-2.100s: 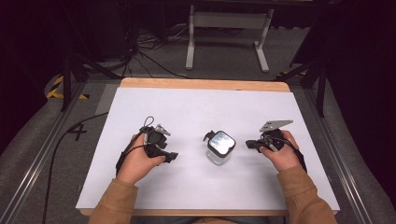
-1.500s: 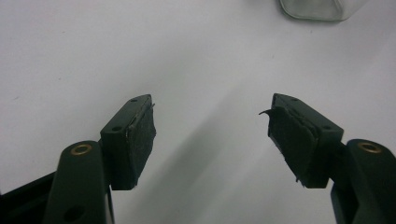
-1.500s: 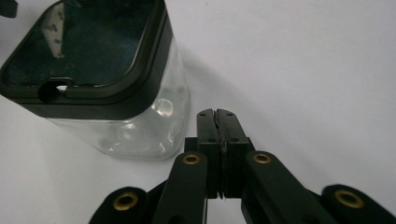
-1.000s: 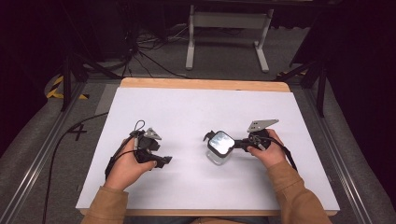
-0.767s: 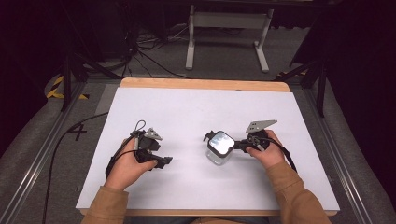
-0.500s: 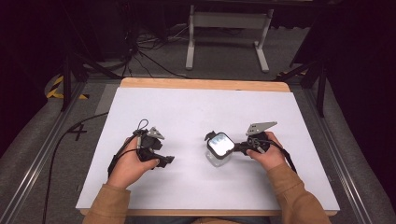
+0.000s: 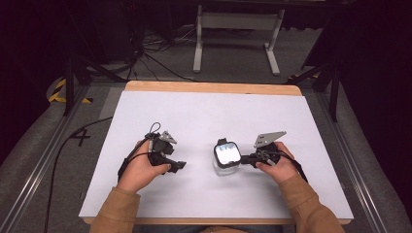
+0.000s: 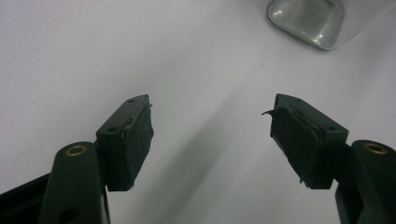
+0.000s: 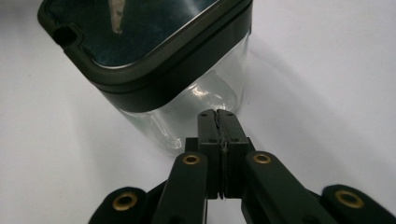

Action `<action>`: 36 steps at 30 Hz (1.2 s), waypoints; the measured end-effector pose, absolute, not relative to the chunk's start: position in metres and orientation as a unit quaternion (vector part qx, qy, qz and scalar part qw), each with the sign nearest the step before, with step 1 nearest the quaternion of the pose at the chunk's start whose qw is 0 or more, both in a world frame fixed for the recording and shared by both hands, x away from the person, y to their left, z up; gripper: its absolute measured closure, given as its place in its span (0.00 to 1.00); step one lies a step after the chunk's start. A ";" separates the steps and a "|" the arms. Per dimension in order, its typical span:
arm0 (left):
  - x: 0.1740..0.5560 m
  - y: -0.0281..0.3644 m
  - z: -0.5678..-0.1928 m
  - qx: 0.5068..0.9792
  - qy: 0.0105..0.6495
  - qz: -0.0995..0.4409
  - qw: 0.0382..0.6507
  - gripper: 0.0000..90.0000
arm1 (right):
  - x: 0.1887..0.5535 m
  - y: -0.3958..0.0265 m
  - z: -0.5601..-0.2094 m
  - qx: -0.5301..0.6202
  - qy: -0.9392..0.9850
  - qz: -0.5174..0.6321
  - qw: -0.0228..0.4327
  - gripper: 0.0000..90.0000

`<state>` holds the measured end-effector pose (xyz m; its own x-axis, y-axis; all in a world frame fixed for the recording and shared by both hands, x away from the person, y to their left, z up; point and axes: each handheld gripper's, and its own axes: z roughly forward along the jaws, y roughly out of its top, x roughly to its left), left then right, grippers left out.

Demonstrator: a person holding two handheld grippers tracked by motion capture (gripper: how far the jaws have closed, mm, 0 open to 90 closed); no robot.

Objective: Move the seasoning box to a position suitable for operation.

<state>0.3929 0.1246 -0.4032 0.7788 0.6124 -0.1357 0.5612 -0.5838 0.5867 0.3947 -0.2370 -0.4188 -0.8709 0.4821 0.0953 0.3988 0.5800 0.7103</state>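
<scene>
on white table (image 7: 301, 126): glass jar (image 7: 226, 159) upright, lid up; right gripper (image 9: 222, 127) fingers pressed together; left gripper (image 8: 210, 126) fingers spread.

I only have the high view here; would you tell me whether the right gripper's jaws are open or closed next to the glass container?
Observer: The right gripper is shut, pads pressed together with nothing between them, tips at the glass container.
Operator: Thank you. Is it touching the glass?
Observer: The tips sit against the clear wall below the dark lid, or nearly so; I cannot tell contact for certain.
Operator: And how is the left gripper?
Observer: The left gripper is open, jaws wide apart over bare white table, with a corner of the container at the top edge of its view.
</scene>
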 end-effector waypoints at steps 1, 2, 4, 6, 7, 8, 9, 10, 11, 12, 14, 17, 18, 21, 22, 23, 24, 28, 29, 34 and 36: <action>0.394 0.124 -0.403 0.889 0.330 0.041 0.313 0.33 | 0.393 -0.236 -0.419 0.248 0.889 0.382 0.052 1.00; 0.394 0.123 -0.403 0.890 0.330 0.038 0.313 0.34 | 0.392 -0.235 -0.419 0.245 0.890 0.381 0.052 1.00; 0.395 0.122 -0.404 0.888 0.330 0.042 0.316 0.34 | 0.390 -0.234 -0.420 0.243 0.892 0.377 0.052 1.00; 0.397 0.119 -0.404 0.891 0.331 0.034 0.308 0.35 | 0.388 -0.233 -0.420 0.241 0.893 0.376 0.050 1.00; 0.397 0.119 -0.404 0.893 0.333 0.027 0.303 0.38 | 0.387 -0.232 -0.420 0.240 0.895 0.374 0.048 1.00; 0.397 0.118 -0.403 0.893 0.338 0.021 0.297 0.39 | 0.386 -0.232 -0.421 0.238 0.896 0.373 0.048 1.00; 0.397 0.118 -0.403 0.893 0.338 0.021 0.297 0.40 | 0.385 -0.231 -0.421 0.238 0.896 0.373 0.047 1.00; 0.399 0.117 -0.403 0.893 0.340 0.018 0.293 0.41 | 0.384 -0.230 -0.421 0.237 0.896 0.372 0.047 1.00; 0.399 0.116 -0.403 0.893 0.341 0.019 0.293 0.42 | 0.383 -0.230 -0.421 0.237 0.896 0.372 0.046 1.00; 0.399 0.116 -0.403 0.893 0.340 0.020 0.295 0.42 | 0.383 -0.230 -0.421 0.237 0.896 0.372 0.046 1.00; 0.400 0.116 -0.402 0.892 0.337 0.023 0.300 0.43 | 0.382 -0.230 -0.421 0.235 0.897 0.372 0.047 1.00; 0.402 0.115 -0.399 0.895 0.322 0.027 0.308 0.48 | 0.381 -0.229 -0.421 0.233 0.898 0.371 0.048 1.00; 0.402 0.114 -0.397 0.899 0.304 0.035 0.313 0.53 | 0.380 -0.229 -0.422 0.233 0.898 0.370 0.045 1.00; 0.404 0.111 -0.392 0.897 0.267 0.043 0.349 0.63 | 0.379 -0.228 -0.423 0.229 0.899 0.371 0.047 0.99; 0.404 0.110 -0.392 0.892 0.269 0.037 0.361 0.66 | 0.379 -0.229 -0.422 0.229 0.898 0.373 0.048 0.99; 0.404 0.110 -0.392 0.892 0.269 0.037 0.361 0.67 | 0.379 -0.229 -0.422 0.229 0.898 0.373 0.048 0.99; 0.406 0.111 -0.390 0.891 0.277 0.023 0.359 0.67 | 0.379 -0.230 -0.421 0.231 0.896 0.375 0.050 0.99; 0.410 0.115 -0.379 0.887 0.313 0.027 0.338 0.70 | 0.376 -0.242 -0.418 0.253 0.889 0.375 0.068 0.98; 0.411 0.113 -0.376 0.884 0.309 0.030 0.348 0.69 | 0.375 -0.246 -0.418 0.258 0.887 0.376 0.070 0.98; 0.416 0.103 -0.362 0.874 0.291 0.025 0.388 0.57 | 0.364 -0.252 -0.417 0.271 0.883 0.376 0.079 0.98; 0.419 0.097 -0.358 0.877 0.277 0.025 0.393 0.56 | 0.361 -0.256 -0.418 0.277 0.882 0.374 0.082 0.98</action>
<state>0.4189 0.0969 -0.3582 0.8453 0.5051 -0.1740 0.4660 -0.5380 0.7024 0.3611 -0.2564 -0.4180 -0.8336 0.5489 0.0619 0.4262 0.5680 0.7041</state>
